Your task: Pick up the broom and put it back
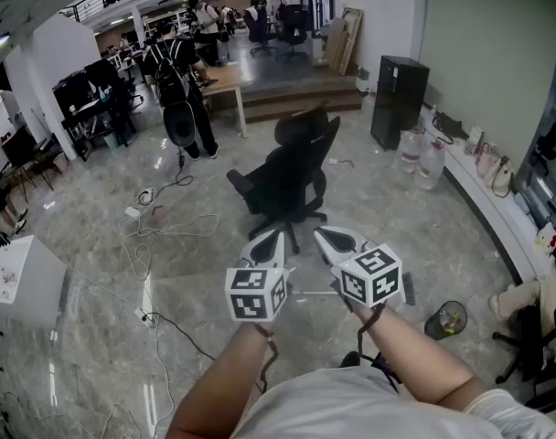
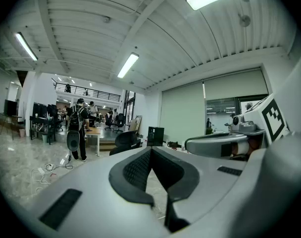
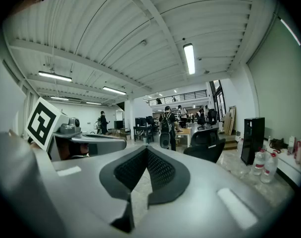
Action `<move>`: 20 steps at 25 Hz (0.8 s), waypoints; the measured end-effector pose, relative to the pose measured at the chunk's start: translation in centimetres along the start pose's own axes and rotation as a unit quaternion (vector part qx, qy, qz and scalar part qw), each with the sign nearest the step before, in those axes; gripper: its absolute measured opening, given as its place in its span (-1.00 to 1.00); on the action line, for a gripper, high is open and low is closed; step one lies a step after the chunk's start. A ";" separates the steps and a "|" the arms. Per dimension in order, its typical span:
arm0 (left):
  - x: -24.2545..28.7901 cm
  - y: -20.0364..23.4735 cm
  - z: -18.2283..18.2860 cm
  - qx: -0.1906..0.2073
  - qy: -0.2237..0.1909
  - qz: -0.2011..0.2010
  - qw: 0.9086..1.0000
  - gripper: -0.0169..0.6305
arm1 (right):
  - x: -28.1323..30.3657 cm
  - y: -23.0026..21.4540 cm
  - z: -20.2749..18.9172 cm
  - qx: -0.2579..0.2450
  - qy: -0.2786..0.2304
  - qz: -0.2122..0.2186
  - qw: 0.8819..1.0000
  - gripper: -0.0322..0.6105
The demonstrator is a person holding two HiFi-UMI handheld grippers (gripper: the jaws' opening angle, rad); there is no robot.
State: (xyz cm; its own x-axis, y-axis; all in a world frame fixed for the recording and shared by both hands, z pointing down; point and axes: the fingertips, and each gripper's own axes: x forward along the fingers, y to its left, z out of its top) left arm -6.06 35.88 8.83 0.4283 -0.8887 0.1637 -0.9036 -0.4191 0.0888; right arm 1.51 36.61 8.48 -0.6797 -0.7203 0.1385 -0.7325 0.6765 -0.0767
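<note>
**Both Jaws Closed and Empty Above the Floor, Broom Not Taken Up**

In the head view the left gripper [image 1: 280, 236] and the right gripper [image 1: 322, 234] are held side by side, close together, in front of the person and nearly level. Their marker cubes [image 1: 256, 293] are turned towards the camera. The left gripper's jaws are seen together at the tips in its own view, with nothing between them. The right gripper's jaws are likewise brought together and empty.

What appears to be the broom [image 1: 307, 293] is seen only in part. A thin pale stick lies flat on the floor [image 1: 95, 245] just below and between the two cubes. A dark flat piece [image 1: 408, 288] shows to the right of the right cube. The rest is hidden by the grippers, and neither gripper is touching it.

A black office chair [image 1: 292, 176] is placed just beyond the grippers. White cables [image 1: 155, 210] are spread over the floor on the left, near a white box [image 1: 17, 277]. Far left of the chair, a person with a backpack [image 1: 179, 76] is seen beside a wooden worktop [image 1: 221, 80]. A black cabinet [image 1: 399, 99] and large water bottles [image 1: 422, 158] are set along the right wall. A small cup of coloured items [image 1: 447, 319] stands on the floor at near right.
</note>
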 end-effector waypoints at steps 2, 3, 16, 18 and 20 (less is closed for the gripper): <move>0.1 0.2 0.0 -0.002 0.000 0.000 1.000 -0.93 | 0.1 -0.2 0.1 0.000 -0.001 -0.003 1.000 -0.89; 0.2 0.3 -0.1 -0.003 0.000 0.001 1.000 -0.93 | 0.2 -0.3 0.0 0.000 -0.002 -0.004 1.000 -0.89; 3.5 3.1 -1.7 -0.018 0.009 0.015 1.000 -0.93 | 3.6 -3.2 -1.5 0.017 0.008 0.002 1.000 -0.89; 4.8 4.1 -2.1 -0.023 0.012 0.023 0.999 -0.93 | 4.9 -4.6 -2.0 0.026 0.011 0.006 1.000 -0.89; 6.7 5.0 -2.5 -0.026 0.017 0.030 0.999 -0.93 | 6.4 -6.5 -2.4 0.030 0.012 0.008 0.999 -0.89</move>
State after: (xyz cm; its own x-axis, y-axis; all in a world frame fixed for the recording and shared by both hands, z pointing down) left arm -7.67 28.27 12.84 0.3742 -0.9049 0.2026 -0.9263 -0.3543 0.1286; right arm 1.99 27.96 12.23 -0.6906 -0.7051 0.1611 -0.7231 0.6768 -0.1380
